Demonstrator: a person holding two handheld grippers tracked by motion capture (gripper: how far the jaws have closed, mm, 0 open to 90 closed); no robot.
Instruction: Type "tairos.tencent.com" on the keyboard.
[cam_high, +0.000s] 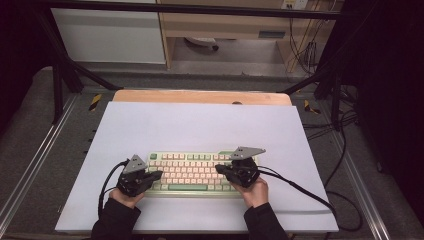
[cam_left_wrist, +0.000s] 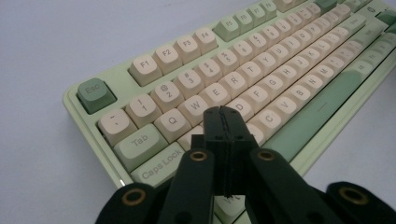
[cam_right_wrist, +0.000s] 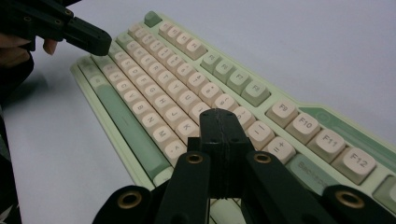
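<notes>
Scene: 1 keyboard (cam_high: 196, 172), green case w/ cream keys, flat on white bench (cam_high: 200, 125), near the person's edge, centred btw the hands.
Left hand-held gripper (cam_left_wrist: 223, 113): jaws fully closed, nothing held; tip over the left letter keys, approx by the D/F area. Touching a key or just above – can't tell.
Right hand-held gripper (cam_right_wrist: 222, 116): jaws closed too, empty; tip over the right letter keys, near L/P.
Why closed: prob. so the paired jaws make one narrow point, fit to press a single key w/o catching neighbours.
Why this placing: one gripper per half of the keyboard, like a typing pose; each comes in angled from its own end.
Count: 1 keyboard, 2 grippers, 2 hands, 1 Esc key (cam_left_wrist: 95, 95) in darker green.
</notes>
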